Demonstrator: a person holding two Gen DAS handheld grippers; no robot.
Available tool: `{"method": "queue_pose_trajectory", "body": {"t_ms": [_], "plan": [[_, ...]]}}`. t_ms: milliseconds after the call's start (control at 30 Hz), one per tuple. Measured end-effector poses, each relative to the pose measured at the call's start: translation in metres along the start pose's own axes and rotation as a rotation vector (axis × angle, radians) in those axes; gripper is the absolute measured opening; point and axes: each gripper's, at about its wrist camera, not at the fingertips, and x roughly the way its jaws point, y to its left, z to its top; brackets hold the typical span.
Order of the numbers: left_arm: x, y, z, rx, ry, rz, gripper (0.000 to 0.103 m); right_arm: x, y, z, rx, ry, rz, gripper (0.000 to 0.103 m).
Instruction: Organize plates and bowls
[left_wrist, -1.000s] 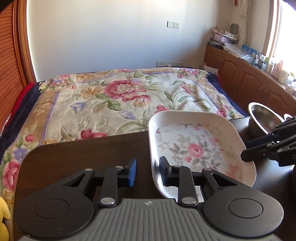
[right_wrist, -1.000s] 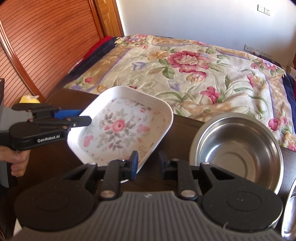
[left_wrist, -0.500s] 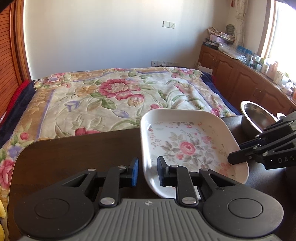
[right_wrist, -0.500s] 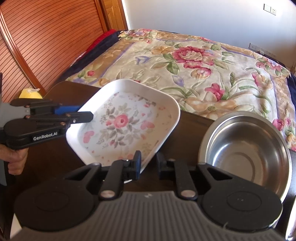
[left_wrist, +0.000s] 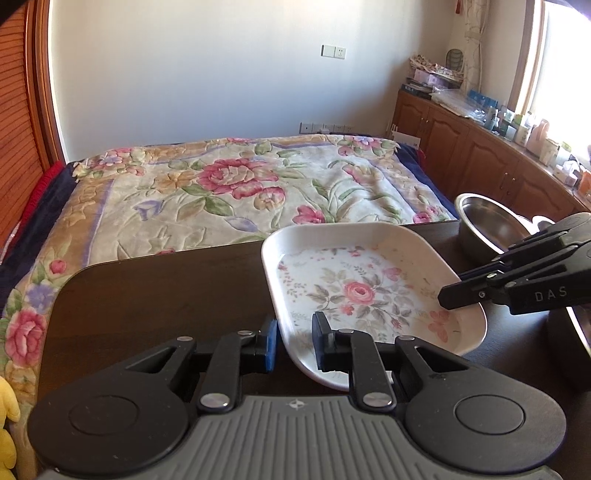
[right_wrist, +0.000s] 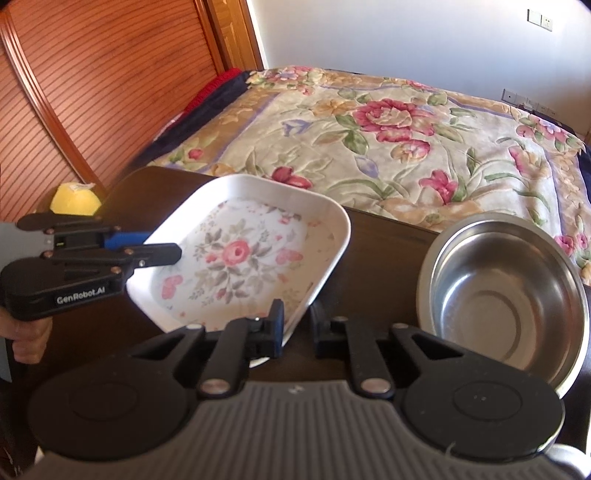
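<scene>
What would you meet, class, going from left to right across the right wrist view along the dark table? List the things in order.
Left gripper → floral plate → steel bowl. The table lies beneath them all; both grippers clamp the plate's rim, the right gripper at its near edge.

Dark table (left_wrist: 155, 295), steel bowl (right_wrist: 506, 295) atop.

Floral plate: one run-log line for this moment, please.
left tool: shut on floral plate rim | right tool: shut on opposite rim | steel bowl: untouched
</scene>
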Motion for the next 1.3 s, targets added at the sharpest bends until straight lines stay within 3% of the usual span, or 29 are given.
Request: {"method": "queue_pose_trajectory", "body": {"t_ms": [567,1300], "plan": [[-0.071,-0.032,-0.008,0.044,-0.064,0.008,0.021,-0.055,0.009,-0.020,-0.006,-0.092,0.031,0.016],[-0.136,-0.074,-0.051,0.072,-0.102,0.014,0.022,-0.111,0.023,-0.069,-0.009,-0.161,0.053,0.016]]}}
